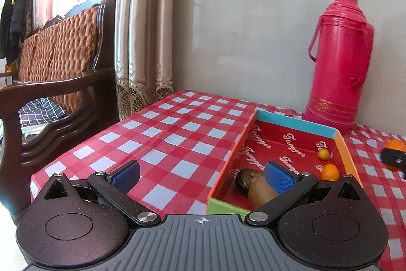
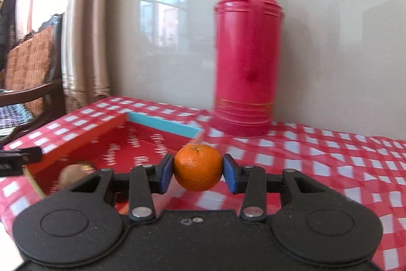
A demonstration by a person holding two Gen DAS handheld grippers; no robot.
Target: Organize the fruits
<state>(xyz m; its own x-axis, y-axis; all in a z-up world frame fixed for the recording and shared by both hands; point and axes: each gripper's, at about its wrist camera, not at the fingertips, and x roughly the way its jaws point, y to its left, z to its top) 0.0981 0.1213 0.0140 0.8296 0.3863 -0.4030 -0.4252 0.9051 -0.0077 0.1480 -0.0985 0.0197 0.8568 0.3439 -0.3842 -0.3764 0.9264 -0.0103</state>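
Observation:
A shallow red box [image 1: 337,139] with coloured walls lies on the checked tablecloth. It holds two kiwis [image 1: 261,192], a small yellow fruit [image 1: 324,153] and a small orange [image 1: 330,172]. My left gripper [image 1: 203,177] is open and empty, straddling the box's near left wall. My right gripper [image 2: 198,173] is shut on an orange [image 2: 198,168], held above the cloth just right of the box [image 2: 162,125]. The right gripper and its orange also show at the right edge of the left wrist view [image 1: 394,154]. A kiwi [image 2: 73,173] shows in the box.
A tall pink thermos [image 1: 340,60] stands behind the box against the wall; it also shows in the right wrist view [image 2: 246,55]. A wooden chair with a woven back [image 1: 58,62] stands left of the table. Curtains [image 1: 144,29] hang behind the table's far left corner.

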